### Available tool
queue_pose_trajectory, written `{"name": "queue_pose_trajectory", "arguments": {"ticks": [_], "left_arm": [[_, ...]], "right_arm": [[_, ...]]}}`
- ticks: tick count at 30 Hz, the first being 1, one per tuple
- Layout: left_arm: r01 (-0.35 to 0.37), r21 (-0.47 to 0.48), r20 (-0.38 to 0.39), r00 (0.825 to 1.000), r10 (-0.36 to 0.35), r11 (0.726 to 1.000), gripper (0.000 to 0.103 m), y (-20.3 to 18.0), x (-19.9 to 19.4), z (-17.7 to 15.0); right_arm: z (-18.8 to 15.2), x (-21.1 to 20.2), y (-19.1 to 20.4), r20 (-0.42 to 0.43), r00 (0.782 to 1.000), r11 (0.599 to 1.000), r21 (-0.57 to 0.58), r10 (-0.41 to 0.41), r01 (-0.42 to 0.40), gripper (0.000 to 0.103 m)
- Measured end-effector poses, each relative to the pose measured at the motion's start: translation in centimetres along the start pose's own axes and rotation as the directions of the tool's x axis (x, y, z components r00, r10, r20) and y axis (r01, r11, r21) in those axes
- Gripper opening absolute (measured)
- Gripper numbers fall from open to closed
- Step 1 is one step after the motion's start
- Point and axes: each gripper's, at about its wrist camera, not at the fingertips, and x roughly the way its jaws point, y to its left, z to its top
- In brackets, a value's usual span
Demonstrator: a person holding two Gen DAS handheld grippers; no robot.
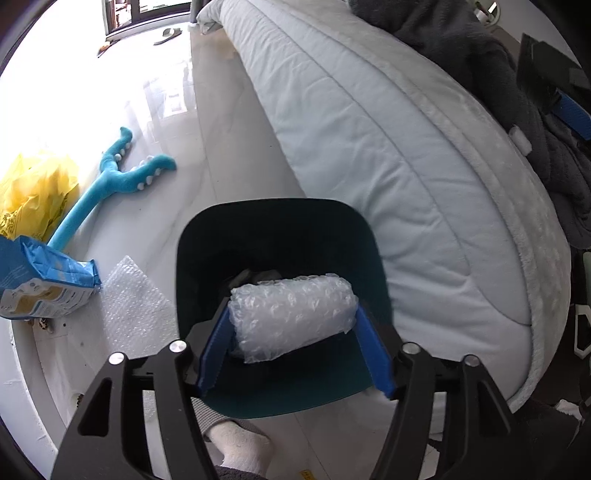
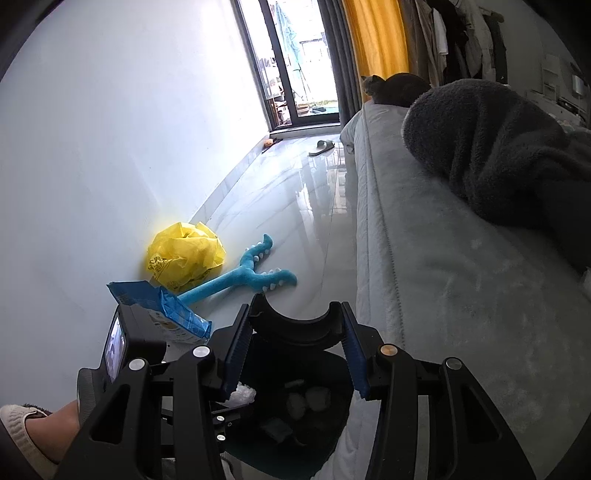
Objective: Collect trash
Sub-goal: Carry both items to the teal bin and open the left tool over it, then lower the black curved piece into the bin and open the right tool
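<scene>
Bubble-wrap roll (image 1: 293, 315) over dark bin (image 1: 280, 229)

a home bedroom: a quilted bed (image 2: 424, 280) with a grey fleece blanket (image 2: 491, 147), a yellow curtain (image 2: 376, 37), hanging clothes (image 2: 461, 33) and a slipper (image 2: 321, 147) on the glossy floor (image 2: 295, 206).

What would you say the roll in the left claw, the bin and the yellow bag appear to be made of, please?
Roll: clear plastic bubble wrap; rows of small air pockets show, glossy.
Bin: dark teal, probably hard plastic; smooth moulded walls with rounded corners and a dull sheen.
Yellow bag: thin plastic film; crumpled, slightly translucent, with black print.
</scene>
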Motion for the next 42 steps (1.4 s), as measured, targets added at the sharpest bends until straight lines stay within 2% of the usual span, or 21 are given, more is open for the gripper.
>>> {"name": "queue_pose_trajectory", "arguments": {"ticks": [1,3,12,19,24,28,32,35,37,40,42], "left_arm": [[0.0,-0.003,0.003,1.0,0.0,1.0,0.077,0.4,-0.1,-0.1],[-0.001,-0.011,0.011,1.0,0.001,1.0,0.078,1.2,-0.3,-0.3],[0.038,-0.027,0.094,0.995,-0.035,0.999,0.079,3.4,-2.4,-0.3],[0.034,-0.005,0.23,0.973,-0.032,0.999,0.076,3.9,-5.5,0.1],[0.032,0.017,0.341,0.939,-0.036,0.999,0.072,4.0,-8.2,0.3],[0.048,0.032,0.43,0.901,-0.057,0.998,0.069,4.0,-10.5,0.6],[0.053,0.053,0.484,0.872,-0.072,0.997,0.066,3.6,-12.1,0.8],[0.067,0.053,0.506,0.858,-0.084,0.996,0.065,3.7,-12.8,0.9],[0.055,0.056,0.526,0.847,-0.076,0.997,0.062,3.6,-13.5,1.0],[0.036,0.058,0.556,0.829,-0.062,0.998,0.061,3.4,-14.5,1.0],[0.02,0.059,0.576,0.816,-0.05,0.998,0.061,3.2,-15.1,1.1]], "right_arm": [[-0.1,0.2,0.2,-0.006,1.0,1.0,-0.004,0.002,-0.002,0.048],[-0.3,1.0,0.7,-0.026,1.0,1.0,-0.016,0.004,-0.004,0.048],[-1.5,4.9,1.8,-0.13,0.992,0.999,-0.033,-0.005,0.001,0.048],[-2.4,7.9,2.7,-0.202,0.979,0.998,-0.057,-0.02,0.009,0.048],[-4.0,10.8,2.6,-0.274,0.961,0.997,-0.075,-0.045,0.025,0.048],[-5.6,12.9,2.4,-0.336,0.94,0.996,-0.08,-0.059,0.034,0.048],[-6.6,14.5,3.1,-0.384,0.921,0.995,-0.097,-0.06,0.025,0.048],[-7.5,15.5,4.0,-0.418,0.906,0.992,-0.123,-0.066,0.015,0.048],[-7.9,15.8,4.4,-0.429,0.9,0.99,-0.144,-0.076,0.015,0.048],[-8.4,16.2,4.5,-0.445,0.891,0.987,-0.161,-0.091,0.021,0.049],[-8.6,16.0,4.3,-0.45,0.888,0.986,-0.166,-0.099,0.026,0.053]]}}
